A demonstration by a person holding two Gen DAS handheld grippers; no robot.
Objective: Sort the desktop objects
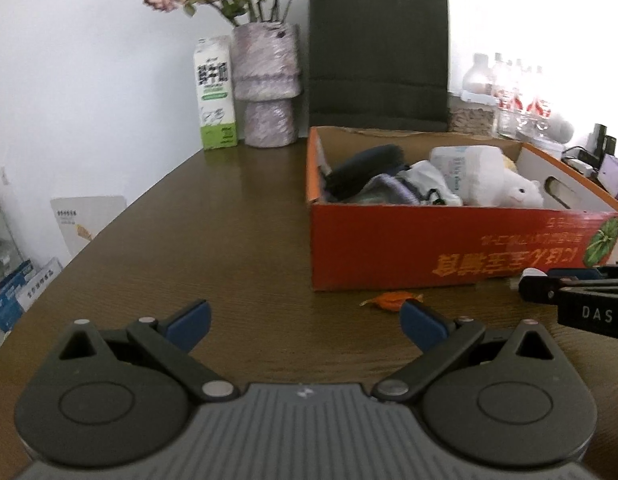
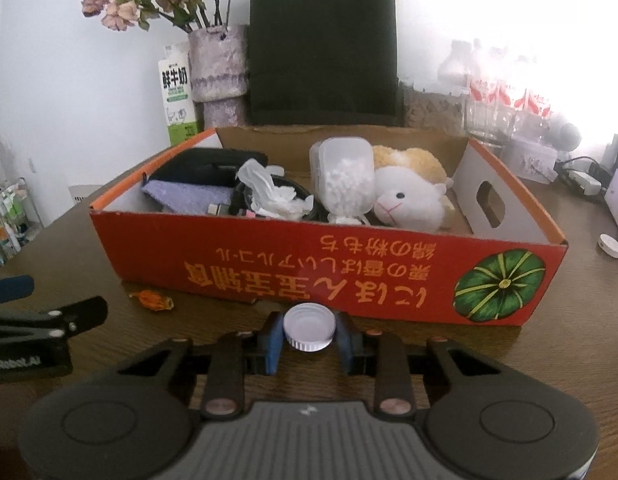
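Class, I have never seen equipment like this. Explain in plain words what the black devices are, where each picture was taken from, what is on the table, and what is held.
A person holds two hand-held grippers, each with a camera looking along its fingers. In the left wrist view, the left gripper is open and empty. In the right wrist view, the right gripper pinches a white bottle cap. On the brown table stand an orange cardboard box with a plush sheep inside, and an orange wrapped candy before it.

two bottle caps (image 2: 309, 327), one orange candy (image 2: 151, 299), one box (image 2: 293, 276)
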